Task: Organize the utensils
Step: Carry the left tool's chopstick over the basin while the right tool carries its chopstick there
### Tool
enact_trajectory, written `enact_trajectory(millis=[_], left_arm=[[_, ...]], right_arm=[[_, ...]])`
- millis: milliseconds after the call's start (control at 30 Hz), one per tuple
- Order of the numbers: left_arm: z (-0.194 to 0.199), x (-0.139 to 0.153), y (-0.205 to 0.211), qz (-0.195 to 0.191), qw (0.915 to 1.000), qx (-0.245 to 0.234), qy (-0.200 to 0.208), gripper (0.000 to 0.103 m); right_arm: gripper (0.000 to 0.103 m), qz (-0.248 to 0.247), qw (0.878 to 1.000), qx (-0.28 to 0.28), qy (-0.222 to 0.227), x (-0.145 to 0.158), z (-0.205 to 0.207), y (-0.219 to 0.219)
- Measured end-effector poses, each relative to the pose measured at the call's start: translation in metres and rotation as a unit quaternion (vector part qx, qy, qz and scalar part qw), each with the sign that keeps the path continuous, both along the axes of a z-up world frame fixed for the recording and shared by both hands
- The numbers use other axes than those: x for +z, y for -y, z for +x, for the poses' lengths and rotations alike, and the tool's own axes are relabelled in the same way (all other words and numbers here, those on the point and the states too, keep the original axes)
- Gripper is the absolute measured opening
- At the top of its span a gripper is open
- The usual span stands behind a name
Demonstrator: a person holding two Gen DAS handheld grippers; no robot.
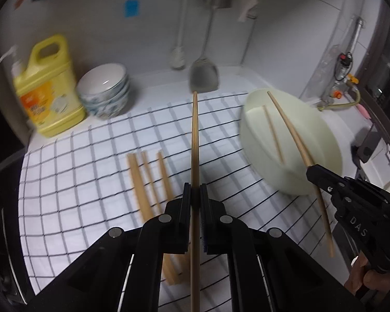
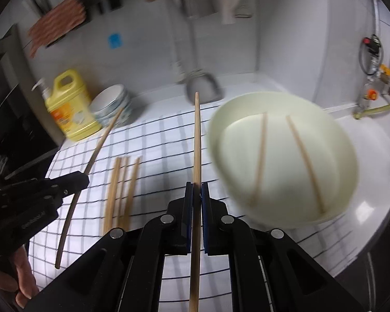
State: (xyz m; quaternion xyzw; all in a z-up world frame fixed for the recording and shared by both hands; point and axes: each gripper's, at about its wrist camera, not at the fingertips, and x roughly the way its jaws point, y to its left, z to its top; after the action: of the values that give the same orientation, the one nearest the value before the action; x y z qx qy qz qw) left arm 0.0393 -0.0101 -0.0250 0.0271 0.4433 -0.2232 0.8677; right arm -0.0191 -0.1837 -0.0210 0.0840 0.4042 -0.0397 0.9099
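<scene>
left claw (image 1: 195,195): I've got it pinching one chopstick (image 1: 194,140) mid-shaft, lifted clear of the cloth.
right claw (image 2: 197,192): pinching another chopstick (image 2: 197,140), aimed beside the bowl (image 2: 345,161).
bowl: two sticks already inside; likely drop spot.
loose chopsticks (image 1: 148,182): three on the checked cloth (image 1: 78,169), waiting.

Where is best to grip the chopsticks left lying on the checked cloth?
Probably one loose chopstick at a time, mid-shaft and from above, jaws across its width. They lie flat, close together on the checked cloth, so ends give less balance.
</scene>
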Motion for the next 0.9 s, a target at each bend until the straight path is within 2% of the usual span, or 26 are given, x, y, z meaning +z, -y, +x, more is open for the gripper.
enact_trajectory(millis=[133, 467, 667, 900], left_arm=[[0.007, 0.010, 0.044, -0.004, 0.9998, -0.016, 0.013, 0.007], [0.038, 0.013, 0.142, 0.000, 0.9994, -0.035, 0.002, 0.007], [0.058, -0.003, 0.183, 0.015, 0.9991, -0.037, -0.014, 0.007], [0.077, -0.028, 0.208, 0.031, 0.9978, -0.034, -0.046, 0.007]], right_arm=[[0.006, -0.006, 1.000, -0.012, 0.008, 0.005, 0.002, 0.039], [0.006, 0.013, 1.000, -0.022, 0.007, -0.002, 0.032, 0.126], [0.006, 0.032, 0.999, -0.025, -0.009, -0.018, 0.052, 0.159], [0.006, 0.052, 0.998, -0.025, -0.040, -0.041, 0.069, 0.180]])
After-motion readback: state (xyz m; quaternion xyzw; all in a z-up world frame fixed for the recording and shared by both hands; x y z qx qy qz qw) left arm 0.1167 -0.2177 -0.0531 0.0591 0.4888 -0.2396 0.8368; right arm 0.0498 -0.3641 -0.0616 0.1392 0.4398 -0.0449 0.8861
